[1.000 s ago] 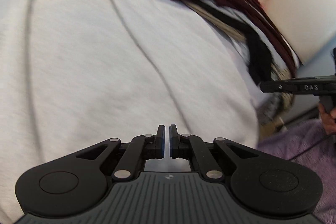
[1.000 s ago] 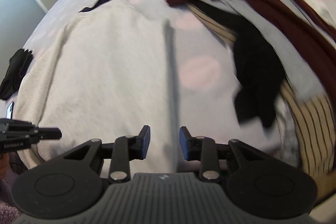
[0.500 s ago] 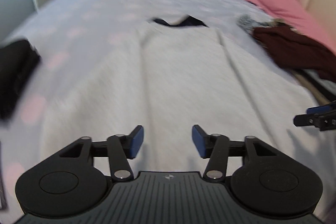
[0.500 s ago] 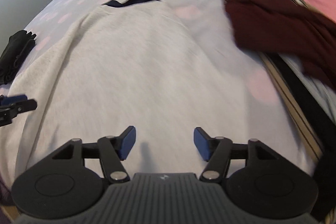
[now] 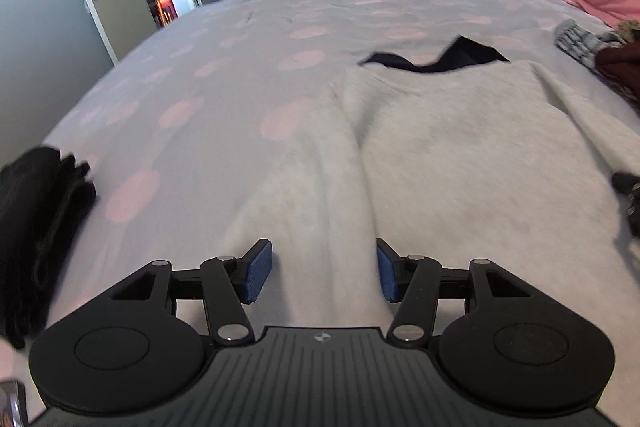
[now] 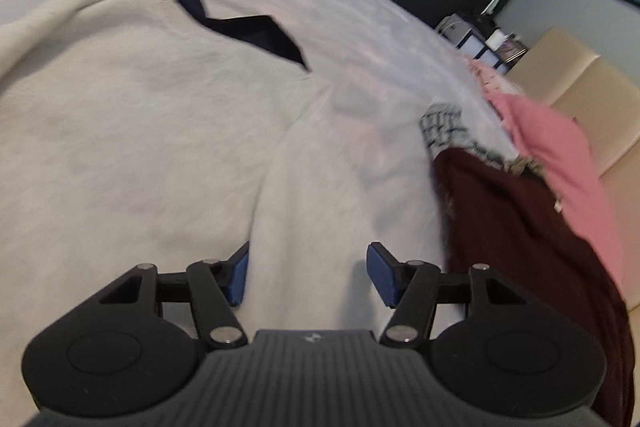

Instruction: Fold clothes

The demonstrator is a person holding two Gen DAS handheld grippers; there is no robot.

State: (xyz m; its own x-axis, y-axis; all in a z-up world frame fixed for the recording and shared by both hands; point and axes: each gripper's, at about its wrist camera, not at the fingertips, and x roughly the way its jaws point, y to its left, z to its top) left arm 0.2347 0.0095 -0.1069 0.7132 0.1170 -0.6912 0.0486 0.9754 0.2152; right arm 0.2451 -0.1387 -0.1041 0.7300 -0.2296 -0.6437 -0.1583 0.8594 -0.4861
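Note:
A light grey sweater (image 5: 460,155) with a dark collar (image 5: 436,61) lies spread flat on the bed; it also shows in the right wrist view (image 6: 132,131), collar (image 6: 256,31) at the far end. My left gripper (image 5: 324,277) is open and empty, low over the sweater's left sleeve (image 5: 296,195). My right gripper (image 6: 306,277) is open and empty, low over the sweater's right sleeve (image 6: 320,195). The tip of the right gripper shows at the right edge of the left wrist view (image 5: 628,187).
The bed has a pale cover with pink dots (image 5: 224,75). A folded black garment (image 5: 32,227) lies at the left. A pile with a dark red garment (image 6: 532,251), a checked cloth (image 6: 444,123) and a pink pillow (image 6: 560,155) lies at the right, by the beige headboard (image 6: 592,91).
Both grippers have opened wide and swung apart: the left one toward the sweater's left sleeve, the right one toward its right sleeve. The left was shut a second ago.

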